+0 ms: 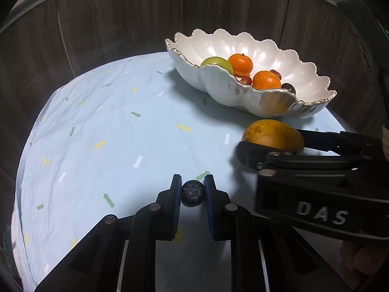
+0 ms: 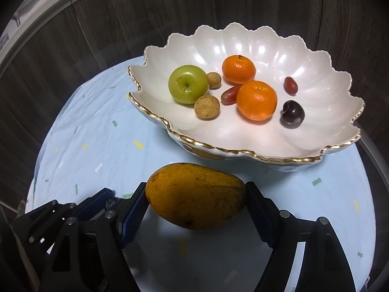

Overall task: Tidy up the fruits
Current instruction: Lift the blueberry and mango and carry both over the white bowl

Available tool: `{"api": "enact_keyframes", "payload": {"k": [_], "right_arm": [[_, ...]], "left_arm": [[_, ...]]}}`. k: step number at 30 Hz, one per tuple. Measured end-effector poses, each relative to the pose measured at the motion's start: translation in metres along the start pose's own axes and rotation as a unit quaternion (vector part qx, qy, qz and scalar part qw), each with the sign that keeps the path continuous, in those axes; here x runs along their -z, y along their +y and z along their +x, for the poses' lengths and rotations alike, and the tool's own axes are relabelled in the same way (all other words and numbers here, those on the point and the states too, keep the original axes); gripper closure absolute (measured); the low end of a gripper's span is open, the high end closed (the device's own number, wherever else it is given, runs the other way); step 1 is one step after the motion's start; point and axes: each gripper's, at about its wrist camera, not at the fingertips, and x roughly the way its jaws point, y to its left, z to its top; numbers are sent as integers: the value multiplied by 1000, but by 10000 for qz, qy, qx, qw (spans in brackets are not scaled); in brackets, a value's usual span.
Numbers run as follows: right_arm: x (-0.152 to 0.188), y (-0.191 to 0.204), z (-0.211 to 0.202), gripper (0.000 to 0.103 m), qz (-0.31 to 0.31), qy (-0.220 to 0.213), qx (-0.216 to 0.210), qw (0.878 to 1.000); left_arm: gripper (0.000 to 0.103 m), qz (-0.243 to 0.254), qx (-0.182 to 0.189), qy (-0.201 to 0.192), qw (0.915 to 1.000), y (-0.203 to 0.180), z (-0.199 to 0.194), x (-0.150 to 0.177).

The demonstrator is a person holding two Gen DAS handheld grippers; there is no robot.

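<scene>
My right gripper [image 2: 197,194] is shut on a yellow mango [image 2: 195,196] and holds it just in front of the white scalloped bowl [image 2: 243,153]; the mango also shows in the left wrist view [image 1: 273,135]. My left gripper [image 1: 193,189] is shut on a small dark bumpy fruit [image 1: 192,193], low over the cloth. The bowl [image 1: 218,82] holds a green apple [image 2: 188,84], two oranges [image 2: 256,99], two tan longans [image 2: 206,107], two red grapes [image 2: 229,93] and a dark plum [image 2: 293,113].
A light blue cloth [image 1: 109,133] with small arrow prints covers the round table. Dark wood panels [image 1: 109,24] stand behind it. The right gripper's body [image 1: 316,182] sits close to the right of my left gripper.
</scene>
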Motion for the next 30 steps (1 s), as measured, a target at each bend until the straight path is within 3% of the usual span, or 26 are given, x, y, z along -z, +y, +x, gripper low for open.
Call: {"api": "enact_keyframes", "payload": {"k": [30], "right_arm": [[-1,-7,-71,25,67,-497,49,9987]], "left_arm": [[84,-19,-243,-306,9992,-6,-56,-22]]}}
